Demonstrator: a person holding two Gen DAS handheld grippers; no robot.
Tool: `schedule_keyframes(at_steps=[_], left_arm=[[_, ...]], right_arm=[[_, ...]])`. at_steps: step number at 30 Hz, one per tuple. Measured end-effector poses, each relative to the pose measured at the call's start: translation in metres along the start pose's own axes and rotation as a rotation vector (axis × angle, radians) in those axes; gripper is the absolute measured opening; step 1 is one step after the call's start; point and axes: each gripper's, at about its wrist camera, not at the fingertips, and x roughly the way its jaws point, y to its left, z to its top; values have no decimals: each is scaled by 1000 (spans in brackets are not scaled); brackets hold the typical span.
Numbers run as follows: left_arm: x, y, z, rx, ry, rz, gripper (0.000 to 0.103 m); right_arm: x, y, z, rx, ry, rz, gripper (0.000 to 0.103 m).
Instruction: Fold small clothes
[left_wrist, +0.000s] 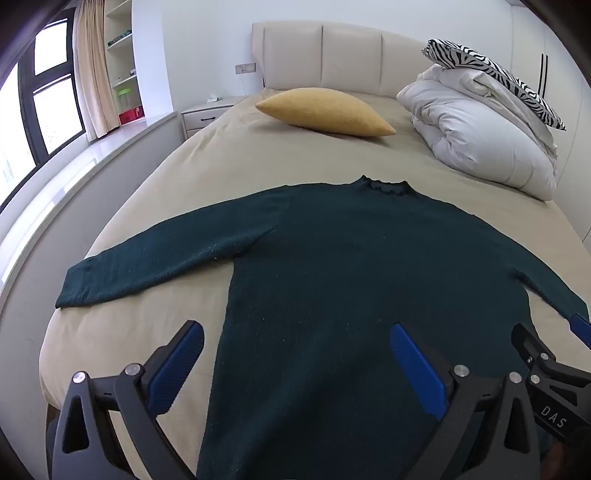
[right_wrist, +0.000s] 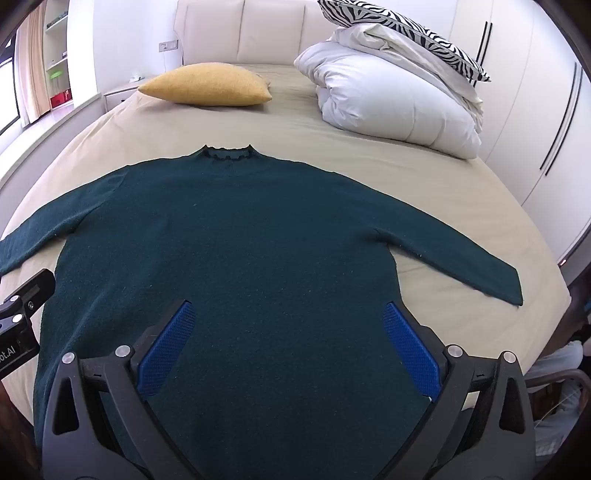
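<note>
We are looking along a bed (left_wrist: 207, 162) covered in a beige sheet, its padded headboard (left_wrist: 325, 55) at the far edge. Spread flat across the near half of the bed lies a dark green sweater (left_wrist: 332, 266), collar toward the headboard, hem toward the near edge, both sleeves stretched out toward the left and right edges. At the far right corner we see a bundled white duvet (left_wrist: 480, 129) with a zebra-print pillow (left_wrist: 495, 74) resting on top of it. A mustard yellow cushion (left_wrist: 325, 110) sits near the far edge, around the middle, well apart from the sweater.

Our left gripper (left_wrist: 295, 369) hovers above the sweater's lower left part, its blue-padded jaws spread wide and gripping nothing; one finger is over the sheet beside the sweater's side edge, the other over the knit. Our right gripper (right_wrist: 291, 347) hangs over the lower right part of the sweater, jaws likewise wide apart and holding nothing. The two grippers are just beside each other at the near edge.
</note>
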Motion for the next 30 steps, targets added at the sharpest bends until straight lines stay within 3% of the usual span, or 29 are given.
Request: schedule_keyframes(at_steps=[30], left_arm=[[0, 0, 0, 1, -8, 0, 103]], right_arm=[[3, -2, -1, 23, 7, 33, 103]])
